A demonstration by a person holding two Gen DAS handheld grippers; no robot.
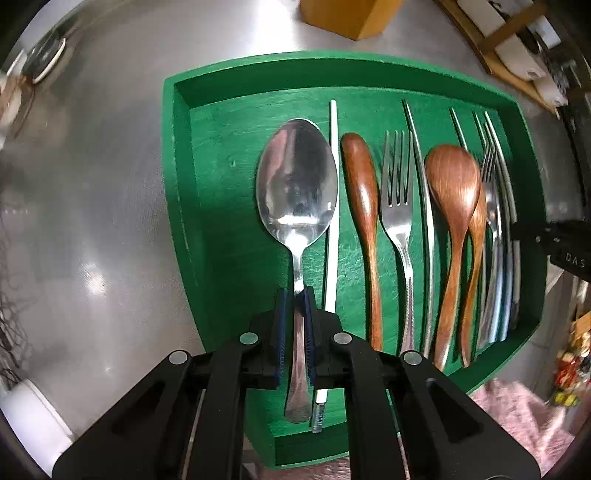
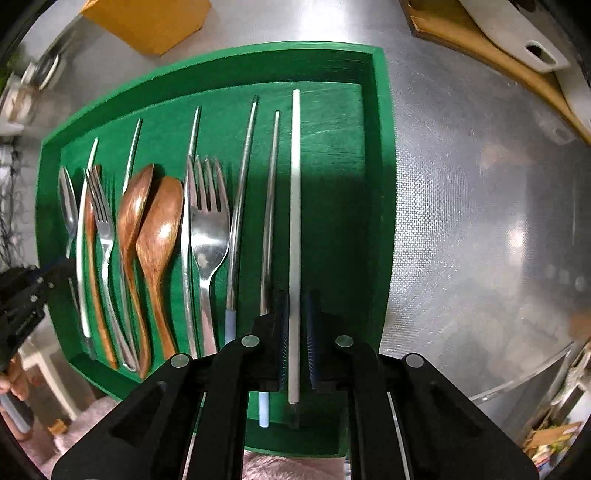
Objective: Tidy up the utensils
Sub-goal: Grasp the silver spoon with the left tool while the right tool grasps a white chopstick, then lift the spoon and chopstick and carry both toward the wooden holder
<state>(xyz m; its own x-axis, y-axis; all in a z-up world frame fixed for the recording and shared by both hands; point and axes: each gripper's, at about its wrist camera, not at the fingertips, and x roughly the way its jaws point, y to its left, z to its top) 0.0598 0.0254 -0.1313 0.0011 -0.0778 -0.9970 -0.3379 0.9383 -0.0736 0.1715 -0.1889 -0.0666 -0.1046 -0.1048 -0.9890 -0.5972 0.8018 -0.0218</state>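
A green tray [image 1: 184, 155] on a steel counter holds the utensils side by side. In the left wrist view my left gripper [image 1: 295, 297] is shut on the handle of a large metal spoon [image 1: 297, 181], which lies at the left end of the row beside a white chopstick [image 1: 333, 177]. To their right lie a wooden handle [image 1: 364, 206], a fork [image 1: 397, 192] and a wooden spoon [image 1: 454, 188]. In the right wrist view my right gripper [image 2: 295, 301] is shut on another white chopstick [image 2: 295, 177] at the right end of the tray [image 2: 380, 147], next to two metal chopsticks [image 2: 271, 192].
A yellow wooden block [image 1: 351, 14] stands behind the tray. A wooden board with white-handled tools [image 2: 498, 48] lies at the back right. A pink cloth [image 1: 517, 413] lies at the tray's near edge. A glass jar [image 1: 44, 59] stands at the far left. Bare steel [image 2: 480, 221] lies right of the tray.
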